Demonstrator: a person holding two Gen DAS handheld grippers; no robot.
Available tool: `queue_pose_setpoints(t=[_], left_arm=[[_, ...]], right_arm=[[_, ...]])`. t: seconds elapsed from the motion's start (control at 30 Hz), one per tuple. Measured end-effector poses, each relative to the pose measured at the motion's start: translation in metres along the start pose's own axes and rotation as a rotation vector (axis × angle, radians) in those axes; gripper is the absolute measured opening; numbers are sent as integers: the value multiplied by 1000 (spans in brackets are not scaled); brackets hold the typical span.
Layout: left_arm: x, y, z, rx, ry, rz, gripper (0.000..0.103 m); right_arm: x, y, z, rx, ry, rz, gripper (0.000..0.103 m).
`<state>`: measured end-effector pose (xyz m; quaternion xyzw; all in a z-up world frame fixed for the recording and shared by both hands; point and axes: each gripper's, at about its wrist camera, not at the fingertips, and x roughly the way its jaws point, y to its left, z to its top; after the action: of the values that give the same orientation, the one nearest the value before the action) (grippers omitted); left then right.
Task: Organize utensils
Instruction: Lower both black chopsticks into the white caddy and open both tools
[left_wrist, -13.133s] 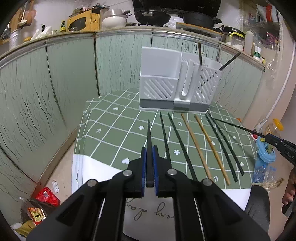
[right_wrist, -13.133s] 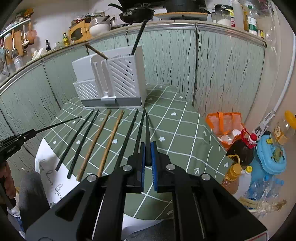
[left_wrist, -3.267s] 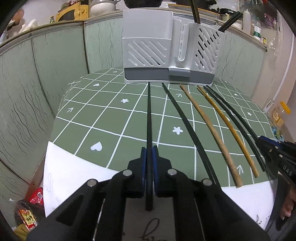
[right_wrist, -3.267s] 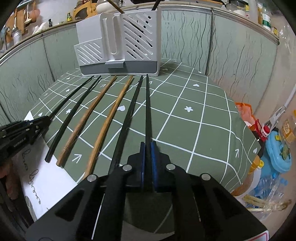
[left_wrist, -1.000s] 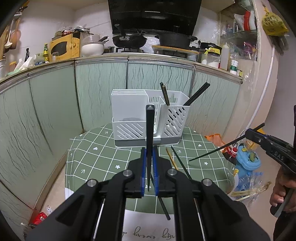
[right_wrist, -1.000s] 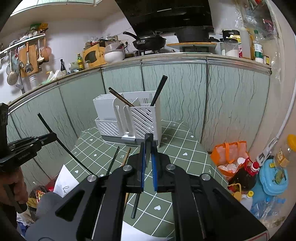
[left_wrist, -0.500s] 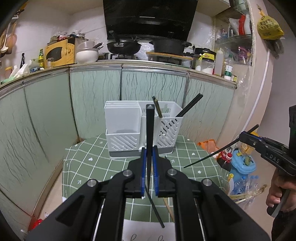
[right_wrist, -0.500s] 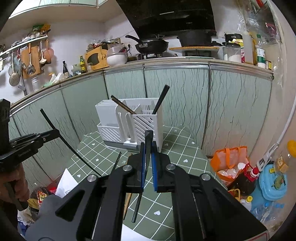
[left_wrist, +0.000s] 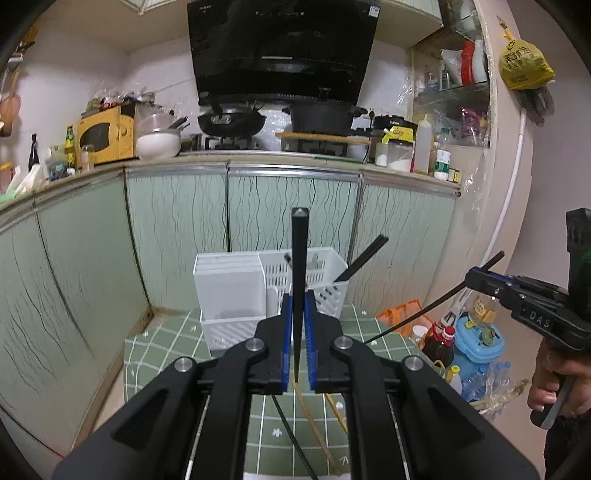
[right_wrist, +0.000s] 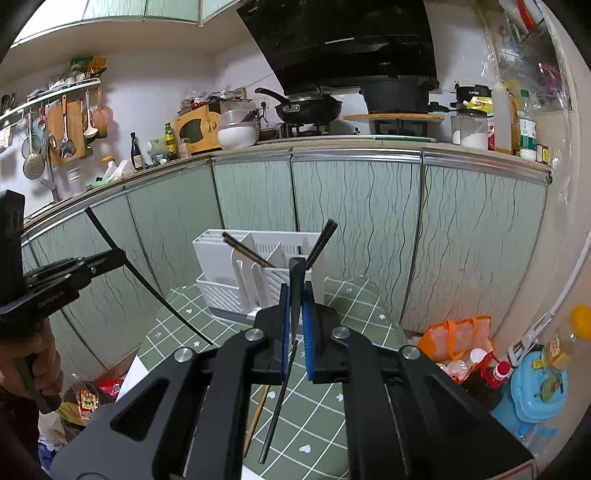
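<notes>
Chopsticks are up in the air now, both of them. A few seconds back each set of tongs was down low with its stick lying flat on the green checked worktop (left_wrist: 162, 350); now the left tongs (left_wrist: 298, 332) are clamped on a black chopstick (left_wrist: 298, 266) that stands nearly upright between the blue pads, and the right tongs (right_wrist: 295, 325) are pinched on their own black chopstick (right_wrist: 295, 291), thick end poking up and thin end hanging below. From each camera you can see the other hand's stick slanting across the side of the view.

So the pickup's done and both hands have lifted well clear of the worktop. The white utensil holder (left_wrist: 229, 288) sits at the far edge against the cabinets, with a few chopsticks already leaning in its slotted compartment. A couple of wooden ones and at least one dark one are left lying on the cloth below.

My guess is the next bit is carrying these two over and dropping them in with the others, then coming back for the rest.
</notes>
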<state>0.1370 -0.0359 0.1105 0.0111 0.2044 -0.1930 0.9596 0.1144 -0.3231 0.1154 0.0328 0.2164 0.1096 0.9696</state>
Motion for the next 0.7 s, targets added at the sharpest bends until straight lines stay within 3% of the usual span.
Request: queue_pose_setpoints(t=[0.7], left_arm=[[29, -21, 60, 57, -30, -72, 8]], right_arm=[[15, -1, 62, -24, -35, 53, 6]])
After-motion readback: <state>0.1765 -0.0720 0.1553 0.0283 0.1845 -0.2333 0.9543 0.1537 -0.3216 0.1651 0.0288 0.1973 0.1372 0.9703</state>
